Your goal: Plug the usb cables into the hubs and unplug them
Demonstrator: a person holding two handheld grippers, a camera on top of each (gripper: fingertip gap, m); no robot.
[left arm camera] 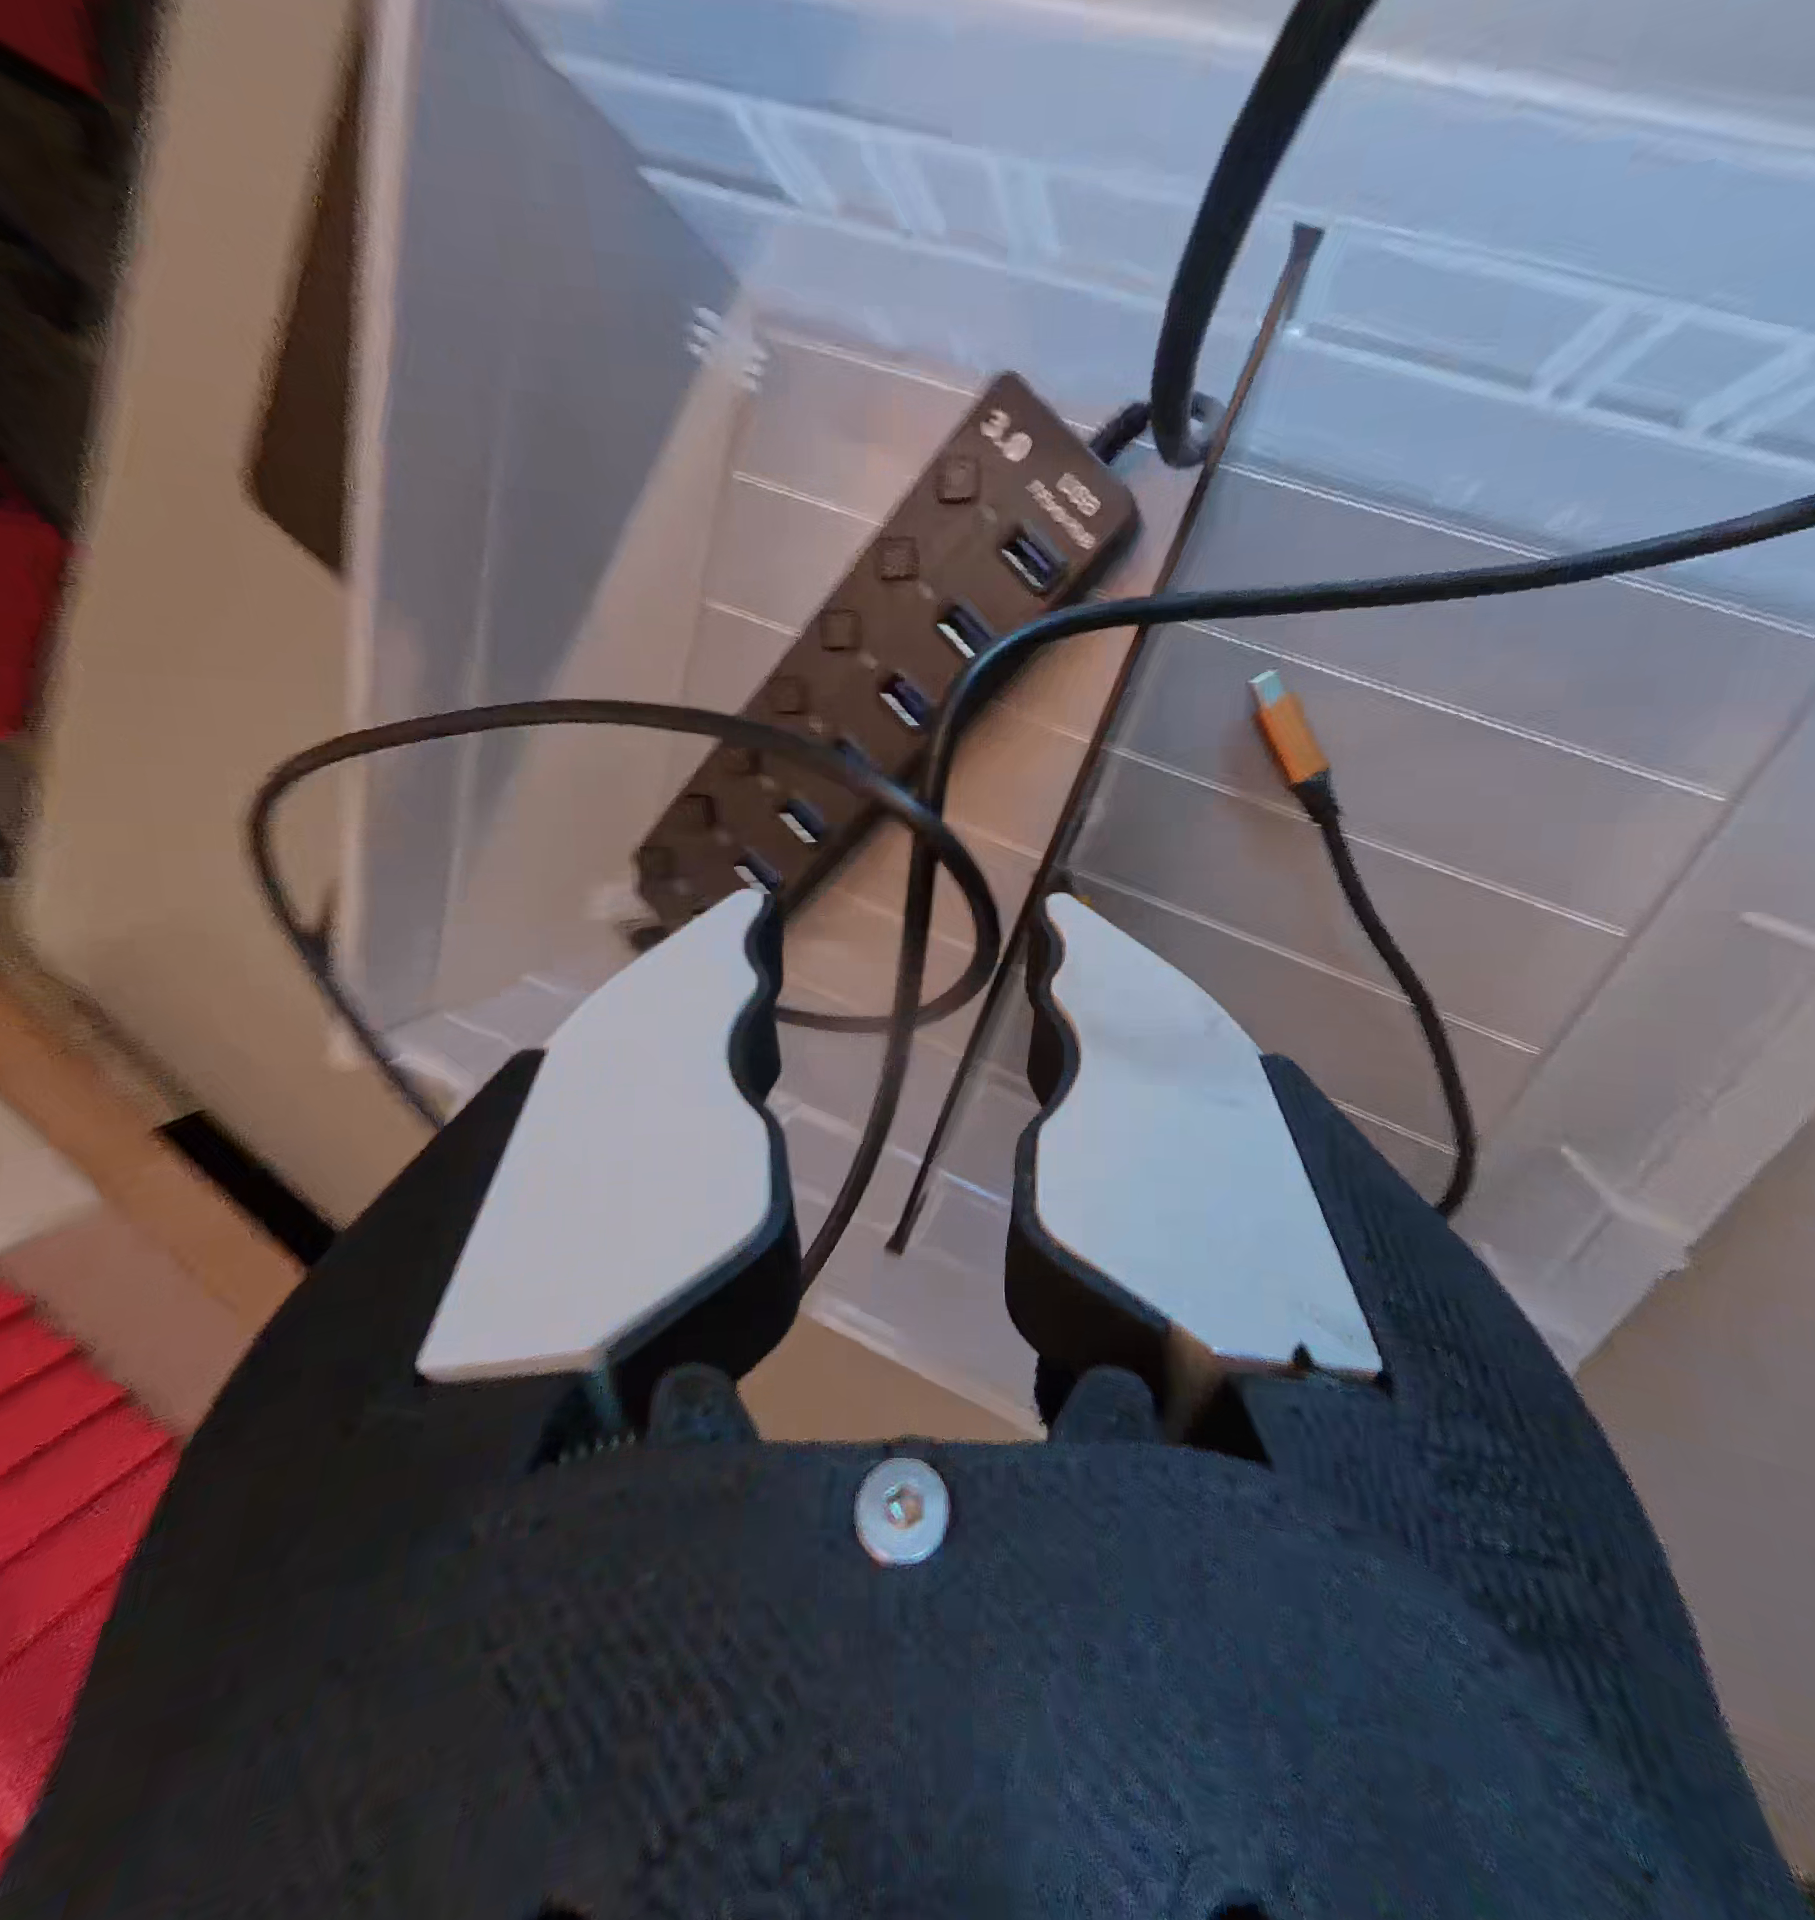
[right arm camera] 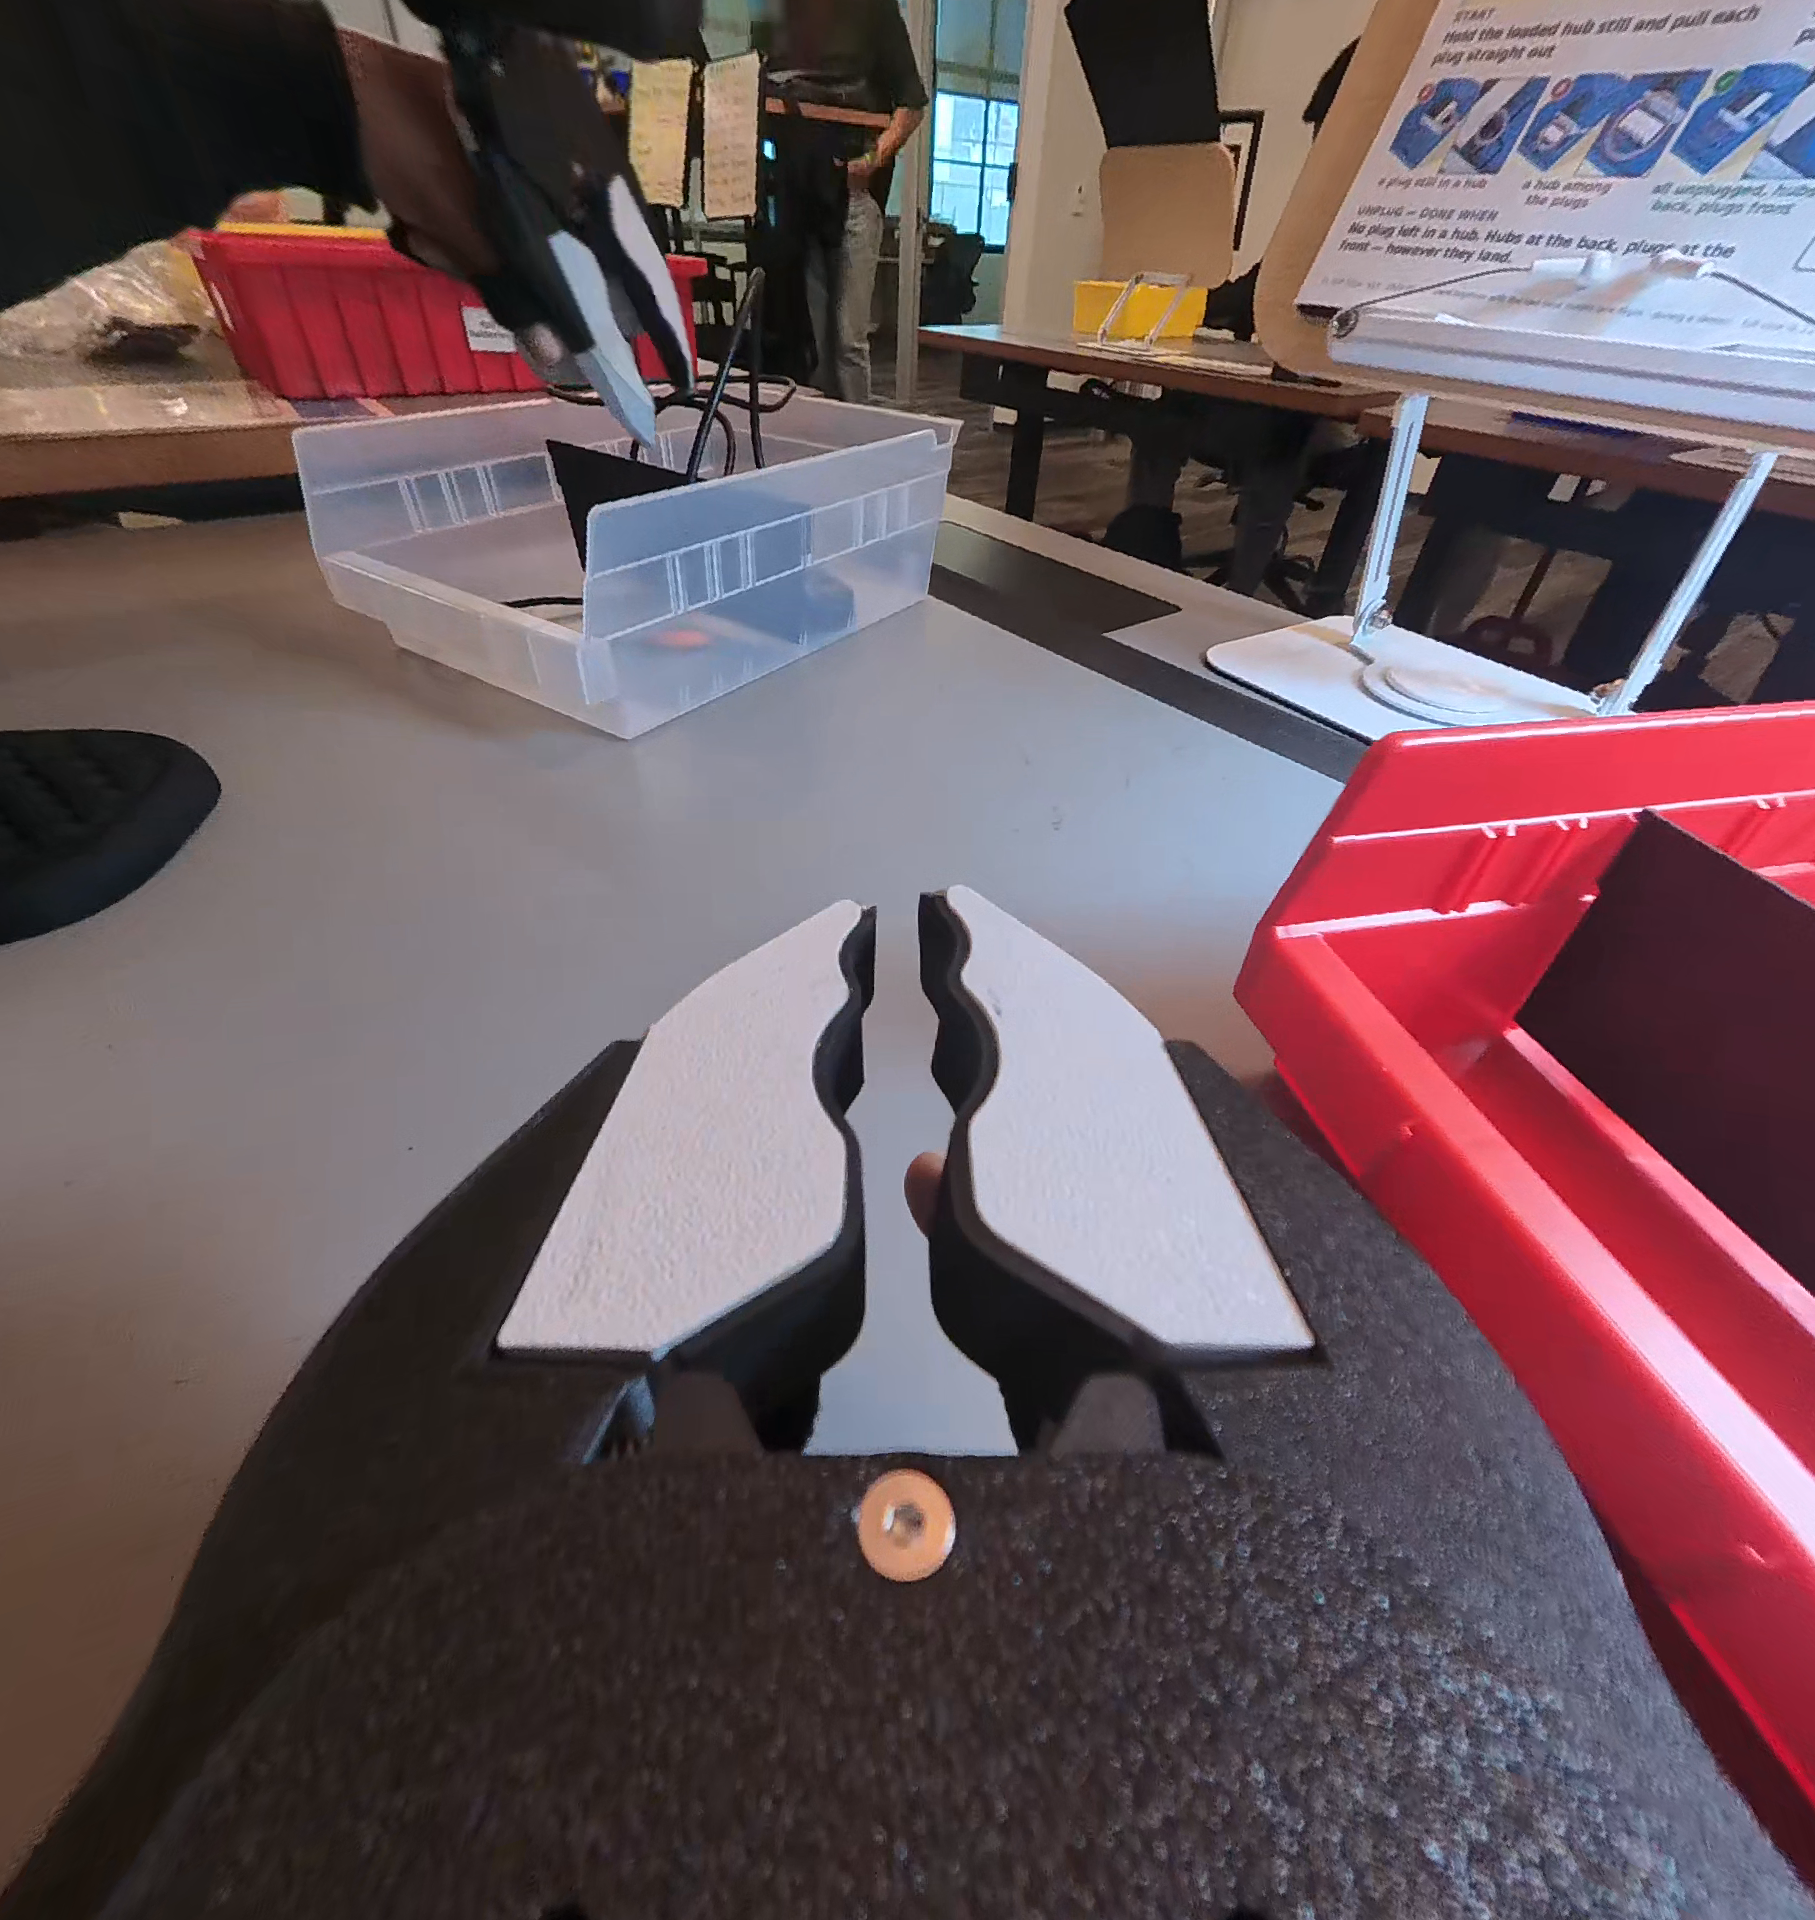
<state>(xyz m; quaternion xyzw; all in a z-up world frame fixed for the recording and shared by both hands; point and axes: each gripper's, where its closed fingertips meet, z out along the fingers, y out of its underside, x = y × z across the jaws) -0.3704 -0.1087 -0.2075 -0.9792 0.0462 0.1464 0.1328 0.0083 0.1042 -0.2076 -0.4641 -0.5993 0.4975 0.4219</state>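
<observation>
In the left wrist view a black USB hub (left arm camera: 903, 644) lies slanted on the floor of a clear plastic bin (left arm camera: 1505, 779). Its row of blue ports faces up. Thin black cables (left arm camera: 570, 717) loop over its near end; I cannot tell whether one is plugged in. An orange-sleeved USB plug (left arm camera: 1292, 738) lies loose to the hub's right, beyond a thin black divider (left arm camera: 1121, 727). My left gripper (left arm camera: 908, 914) is open and empty just above the hub's near end, with a cable running between its fingers. My right gripper (right arm camera: 898, 909) is shut and empty, low over the grey table (right arm camera: 570, 987).
The right wrist view shows the clear bin (right arm camera: 622, 582) ahead with the left gripper (right arm camera: 659, 400) over it. A red bin (right arm camera: 1505, 1039) sits close on the right. A white stand with an instruction sheet (right arm camera: 1568, 156) is at the back right, and a black mat (right arm camera: 51, 831) is on the left.
</observation>
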